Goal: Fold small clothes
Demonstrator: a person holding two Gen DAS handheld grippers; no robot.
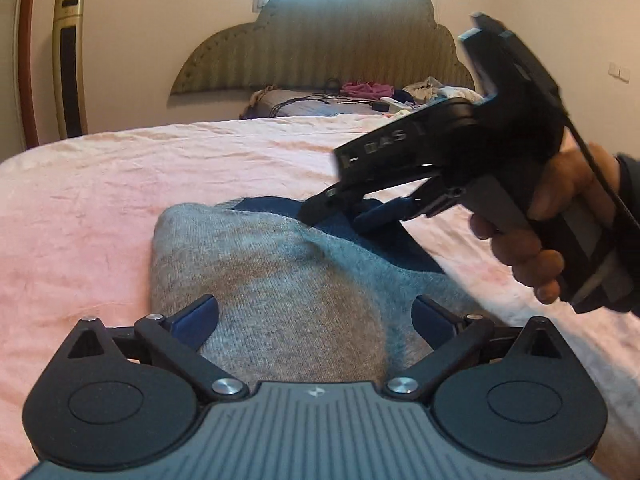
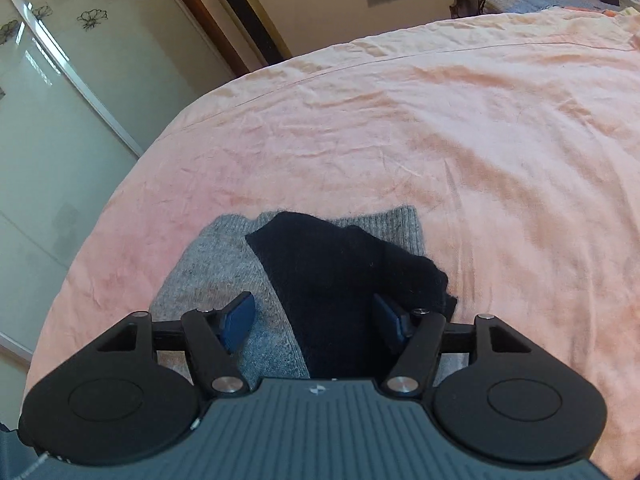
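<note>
Bed: pink wrinkled sheet, scalloped padded headboard under a bright window; clutter of cables and clothes near the headboard, too small to identify. Tall gold floor unit by the wall; sliding glass doors with flower prints.

Grey knitted garment: lies folded on the sheet, a dark navy garment on top of it.

Left gripper: jaws spread wide, empty above the grey knit.

Right gripper: hand-held, jaws apart, gripping nothing, over the navy cloth; near edges of both garments hidden behind it.
</note>
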